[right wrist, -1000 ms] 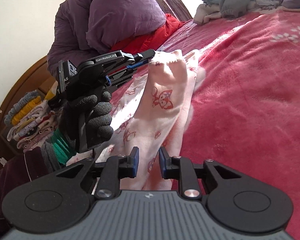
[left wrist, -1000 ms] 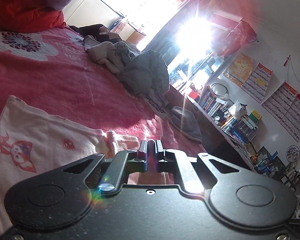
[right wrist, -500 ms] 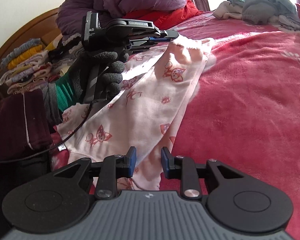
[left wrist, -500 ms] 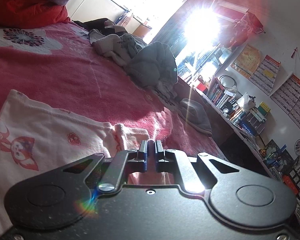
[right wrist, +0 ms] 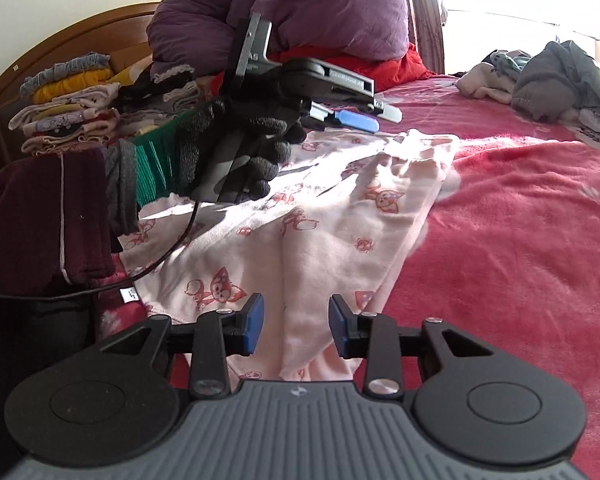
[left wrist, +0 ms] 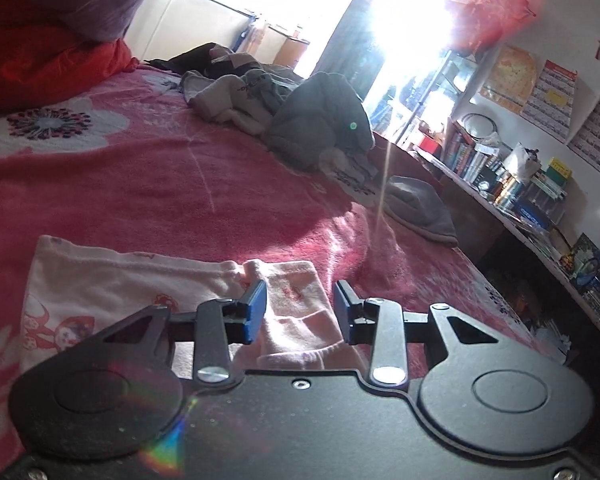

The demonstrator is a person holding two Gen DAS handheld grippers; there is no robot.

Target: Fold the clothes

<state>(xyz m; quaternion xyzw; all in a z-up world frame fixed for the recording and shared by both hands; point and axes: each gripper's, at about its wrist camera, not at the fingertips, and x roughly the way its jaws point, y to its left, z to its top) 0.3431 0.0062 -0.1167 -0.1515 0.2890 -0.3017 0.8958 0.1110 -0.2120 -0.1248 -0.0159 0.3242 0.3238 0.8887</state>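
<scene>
Blue-padded jaws on both grippers apart, nothing clamped; pink garment lies flat on the bed.

Left gripper (left wrist: pixel 300 306) jaws have just been opening: cuff end of the pale pink fox-print cotton garment (left wrist: pixel 112 292) sits between the pads, released, not pinched. Right gripper (right wrist: pixel 296 322) jaws also just been opening, garment's near hem (right wrist: pixel 320 344) between and under them, pads not pressing it. From the right wrist view, a gloved left hand (right wrist: pixel 236 148) in dark knit with a green cuff holds the left gripper over the garment's far end. Garment is spread lengthwise on the red fleece flowered blanket (right wrist: pixel 520 240). Far right: loose heap of grey clothes (right wrist: pixel 548 76). Far left: stack of folded clothes (right wrist: pixel 68 108) against the wooden headboard (right wrist: pixel 80 36), purple duvet bundle (right wrist: pixel 300 4) beside it.
</scene>
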